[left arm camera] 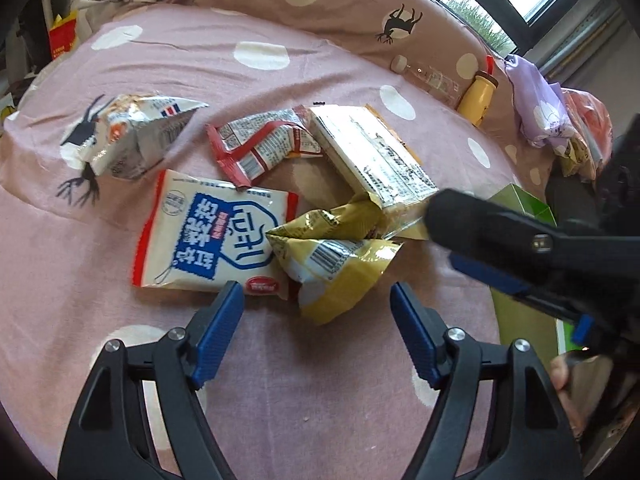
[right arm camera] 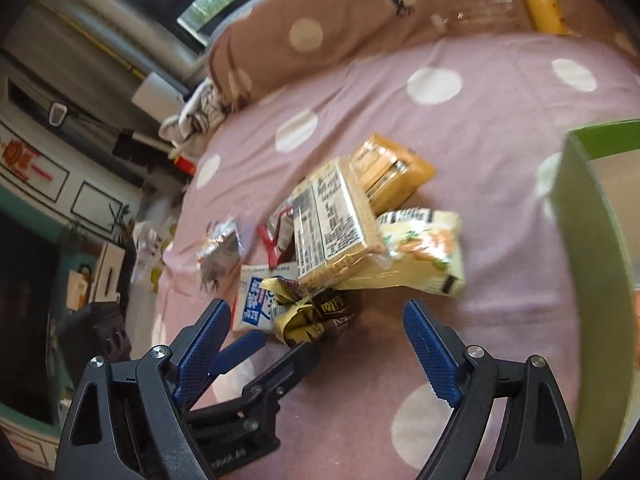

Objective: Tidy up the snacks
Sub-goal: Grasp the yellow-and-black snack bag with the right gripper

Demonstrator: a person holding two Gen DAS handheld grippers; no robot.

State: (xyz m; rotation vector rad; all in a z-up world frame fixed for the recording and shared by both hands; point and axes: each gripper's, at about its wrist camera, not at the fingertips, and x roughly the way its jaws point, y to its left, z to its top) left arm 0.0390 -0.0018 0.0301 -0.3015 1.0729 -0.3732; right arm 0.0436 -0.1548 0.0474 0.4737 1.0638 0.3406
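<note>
A heap of snack packets lies on a pink dotted bedspread [left arm camera: 280, 380]. In the left wrist view I see a white and blue packet [left arm camera: 212, 236], a crumpled yellow packet [left arm camera: 340, 276], a long cracker pack [left arm camera: 372, 156], a red and white packet [left arm camera: 260, 144] and a silver packet [left arm camera: 136, 136]. My left gripper [left arm camera: 316, 300] is open, just short of the yellow packet. My right gripper [right arm camera: 316, 320] is open above the heap; it reaches in from the right in the left wrist view [left arm camera: 500, 248]. The cracker pack [right arm camera: 332, 224] and a pale green packet [right arm camera: 428, 252] show in the right wrist view.
A green box [right arm camera: 592, 240] stands at the right of the heap, also in the left wrist view [left arm camera: 520, 200]. A brown dotted pillow [left arm camera: 360, 4] lies at the back, with a clear bottle [left arm camera: 428, 76] and a yellow bottle [left arm camera: 480, 96] beside it. Lilac cloth [left arm camera: 540, 108] lies at the far right.
</note>
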